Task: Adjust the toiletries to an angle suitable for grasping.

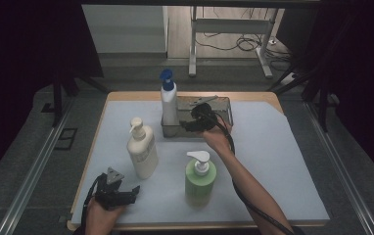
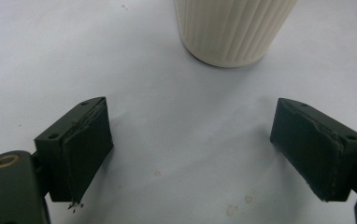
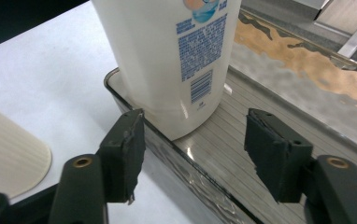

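Left hand (image 1: 99, 215) low, jaws apart.

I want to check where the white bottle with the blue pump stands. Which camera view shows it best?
The high view: the whole white bottle stands upright at the left end of the metal tray. The right gripper view gives its lower body and label close up, with the open right gripper before it.

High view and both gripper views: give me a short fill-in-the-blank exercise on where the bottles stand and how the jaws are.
1. The white bottle with the blue pump stands inside the metal ____.
2. The right gripper has its jaws ____, with nothing between them.
3. The bottle nearest the left gripper is the ____ ribbed one.
4. The bottle with the white pump at the front is ____.

Missing words: tray; open; cream; green
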A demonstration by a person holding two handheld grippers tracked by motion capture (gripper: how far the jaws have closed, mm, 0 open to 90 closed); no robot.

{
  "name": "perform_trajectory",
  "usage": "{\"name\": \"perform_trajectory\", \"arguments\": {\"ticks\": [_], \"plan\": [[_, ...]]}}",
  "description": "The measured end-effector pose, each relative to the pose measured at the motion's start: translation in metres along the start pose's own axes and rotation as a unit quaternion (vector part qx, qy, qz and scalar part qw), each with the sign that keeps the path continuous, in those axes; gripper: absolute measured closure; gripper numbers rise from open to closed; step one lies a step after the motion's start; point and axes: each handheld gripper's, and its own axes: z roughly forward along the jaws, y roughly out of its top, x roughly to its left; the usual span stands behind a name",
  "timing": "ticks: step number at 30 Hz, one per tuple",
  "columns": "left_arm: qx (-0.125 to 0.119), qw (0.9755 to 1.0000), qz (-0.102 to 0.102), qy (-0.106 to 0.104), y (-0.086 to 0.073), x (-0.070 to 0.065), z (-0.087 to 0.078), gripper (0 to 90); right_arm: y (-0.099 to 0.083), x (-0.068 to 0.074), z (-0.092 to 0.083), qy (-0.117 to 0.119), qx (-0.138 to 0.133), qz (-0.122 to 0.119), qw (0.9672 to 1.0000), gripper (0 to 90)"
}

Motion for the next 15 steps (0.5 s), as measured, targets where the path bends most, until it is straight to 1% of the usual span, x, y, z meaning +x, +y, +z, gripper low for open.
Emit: {"name": "perform_trajectory", "arguments": {"ticks": [3, 5, 8, 13, 15], "plan": [[0.0, 1.0, 0.001, 0.0, 0.0, 0.0, 0.0, 12.3, -0.002, 0.001, -0.005, 0.005, 0.0, -0.007, 1.0, 35.0], [0.0, 1.0, 0.001, 0.0, 0.0, 0.0, 0.0, 12.3, -0.003, 0.001, -0.01, 0.008, -0.005, -0.01, 0.9999, 33.3], [0.0, 1.0, 0.001, 0.0, 0.0, 0.0, 0.0, 12.3, -0.006, 0.0, -0.016, 0.022, -0.011, -0.006, 0.9997, 30.1], [0.0, 1.0, 0.0, 0.0, 0.0, 0.0, 0.0, 12.3, -0.011, -0.001, -0.027, 0.035, -0.012, -0.008, 0.9993, 25.5], [0.0, 1.0, 0.0, 0.0, 0.0, 0.0, 0.0, 12.3, -0.012, -0.002, -0.028, 0.038, -0.012, -0.008, 0.9992, 24.7]]}}
